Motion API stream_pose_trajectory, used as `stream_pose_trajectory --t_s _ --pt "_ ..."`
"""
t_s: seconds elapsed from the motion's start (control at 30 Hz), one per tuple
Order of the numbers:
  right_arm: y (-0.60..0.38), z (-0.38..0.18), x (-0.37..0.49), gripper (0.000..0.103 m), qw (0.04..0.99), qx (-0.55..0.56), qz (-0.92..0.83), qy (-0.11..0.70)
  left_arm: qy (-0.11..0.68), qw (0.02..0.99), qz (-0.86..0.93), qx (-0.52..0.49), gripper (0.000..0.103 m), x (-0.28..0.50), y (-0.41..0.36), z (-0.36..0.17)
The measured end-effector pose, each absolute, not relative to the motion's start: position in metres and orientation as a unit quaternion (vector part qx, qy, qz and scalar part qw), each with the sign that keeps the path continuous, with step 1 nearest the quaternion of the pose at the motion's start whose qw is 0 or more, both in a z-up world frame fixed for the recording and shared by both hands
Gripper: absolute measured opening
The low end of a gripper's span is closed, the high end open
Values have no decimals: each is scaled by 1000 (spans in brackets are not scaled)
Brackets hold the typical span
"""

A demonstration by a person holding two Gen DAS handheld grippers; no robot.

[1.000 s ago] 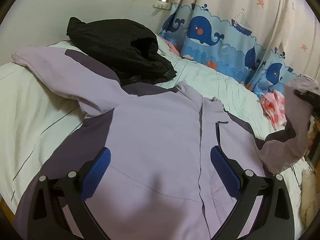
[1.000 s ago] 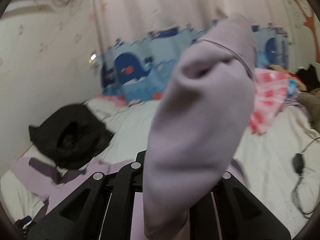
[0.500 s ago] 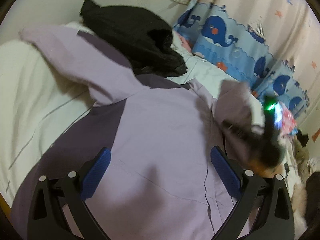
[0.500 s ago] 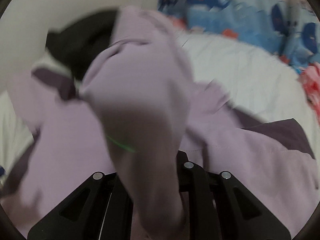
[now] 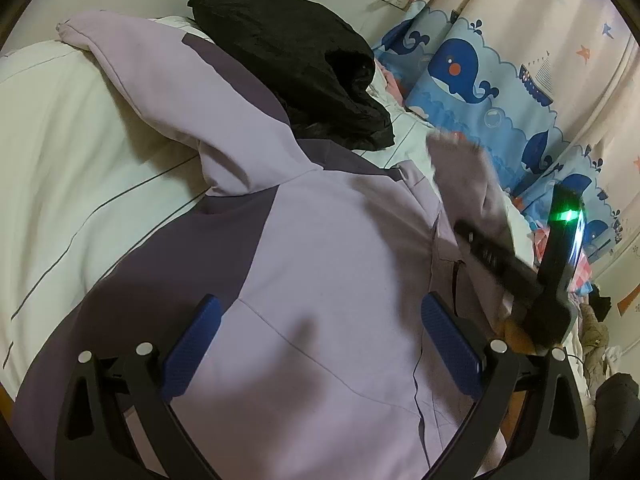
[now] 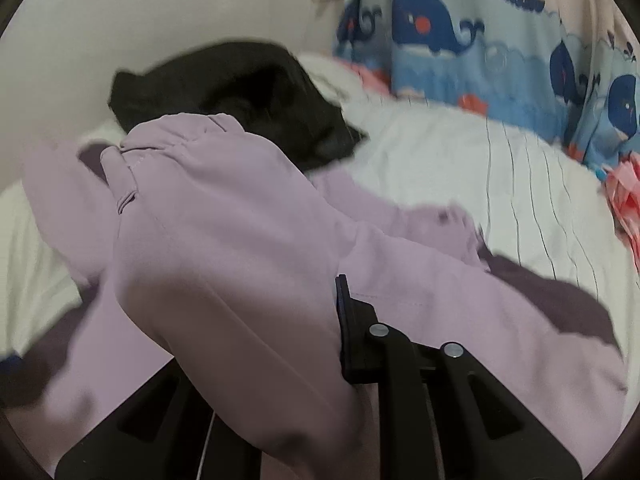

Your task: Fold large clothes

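- Lilac jacket [image 5: 320,264] spread flat on the bed [image 5: 80,148], darker purple panels at shoulder and side, front seam running near to far down the middle.
- One sleeve [image 5: 132,68] stretched out to the far left across the pale sheet, cuff resting by the wall.
- Other sleeve [image 6: 224,240] lifted off the bed and brought over the jacket's body, cuff end pointing far-left, draped thickly over the right claw.
- Right claw [image 6: 340,320] clenched on that sleeve; only one black finger edge visible beside the cloth, the rest buried under fabric.
- Seen from the left wrist view, the right claw [image 5: 480,248] blurred at the right of the jacket, a green light glowing on its body, sleeve cloth rising from it.
- Left claw [image 5: 320,356] released, blue pads spread wide over the jacket's near hem, nothing between them; probably hovering just above the cloth, though contact hard to judge.
- Black garment [image 5: 296,64] heaped at the far side, lying partly on the jacket's shoulder and just beside the outstretched sleeve.
- Whale-print curtain [image 5: 472,80] hanging at the far right beyond the bed.
- Pink checked cloth [image 6: 624,200] at the bed's right edge, well apart from the jacket.
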State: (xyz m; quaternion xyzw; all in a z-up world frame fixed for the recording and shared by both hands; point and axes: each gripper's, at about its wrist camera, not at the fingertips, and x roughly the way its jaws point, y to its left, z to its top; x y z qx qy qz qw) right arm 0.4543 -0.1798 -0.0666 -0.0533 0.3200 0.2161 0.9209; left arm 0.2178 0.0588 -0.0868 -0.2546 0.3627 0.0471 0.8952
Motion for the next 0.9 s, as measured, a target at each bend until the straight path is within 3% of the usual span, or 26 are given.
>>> stream_pose_trajectory --t_s 0.17,0.23,0.3,0.33,0.37,0.4,0.43,0.6,0.73,0.9 --pt "-137 -79 472 12 907 -26 232 351 350 892 61 -278 96 213 70 -85" --pt "-115 -103 485 17 877 -38 242 412 353 888 65 -287 96 213 74 -88" --pt "-99 -128 489 46 843 -61 264 464 357 885 65 -292 96 214 76 -90" --pt "-99 -127 485 51 842 -68 276 459 360 883 65 -293 96 215 76 -91" --pt "-100 -123 481 64 835 -64 295 460 361 883 65 -293 96 215 76 -92" --pt "-107 -117 477 85 811 -26 340 475 361 883 65 -293 96 215 76 -92" --pt "-115 -113 473 91 795 1 366 484 360 883 64 -293 96 215 76 -92" --pt "-195 -61 436 93 813 90 380 432 345 889 68 -293 96 211 76 -86" --pt "-304 -23 401 93 888 136 252 360 316 911 41 -263 96 221 64 -54" --pt "-406 -65 401 95 879 232 134 394 320 936 -21 -146 96 299 11 -14"
